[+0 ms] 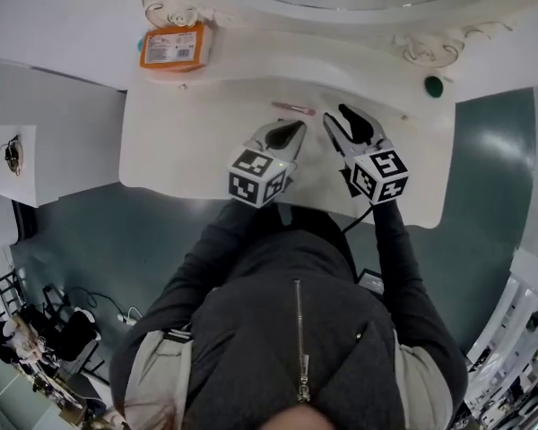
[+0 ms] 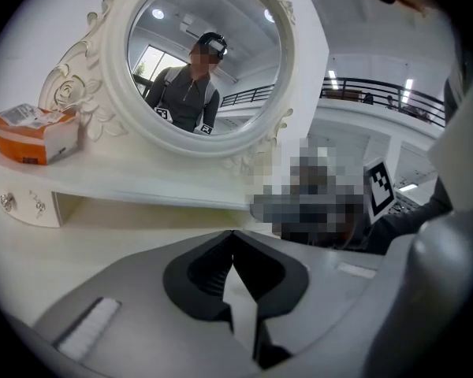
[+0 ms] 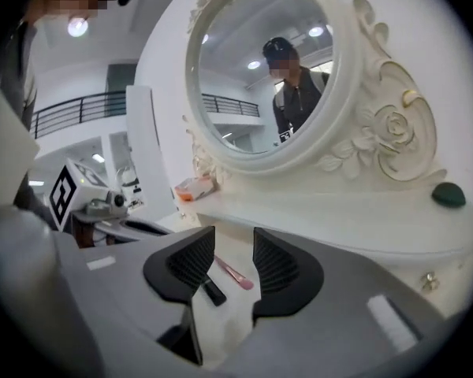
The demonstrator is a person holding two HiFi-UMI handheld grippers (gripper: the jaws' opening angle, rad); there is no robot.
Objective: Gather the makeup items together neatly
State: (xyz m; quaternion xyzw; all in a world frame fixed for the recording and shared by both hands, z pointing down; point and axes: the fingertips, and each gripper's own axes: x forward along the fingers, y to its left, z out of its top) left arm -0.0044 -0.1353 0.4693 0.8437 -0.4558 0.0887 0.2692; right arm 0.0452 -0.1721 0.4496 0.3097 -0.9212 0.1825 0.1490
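My right gripper (image 3: 232, 242) is parted, empty; left gripper (image 2: 233, 233) closed, empty. Pink brush (image 3: 235, 275) lies on the tabletop (image 1: 188, 141) just ahead, crosswise, framed between the right jaws.

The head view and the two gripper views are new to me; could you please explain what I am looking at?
A person at a white dressing table holds a hand-operated two-jaw gripper in each hand; the patterned cubes belong to the grippers. The head view looks down from a camera on the person's head. The other two come from cameras riding on each gripper, looking along its jaws toward the mirror. The left gripper is shut and empty. The right gripper is open; a thin pink stick and a small black item lie on the table beyond its jaws, not held. On the shelf sit an orange packet and a dark green object.
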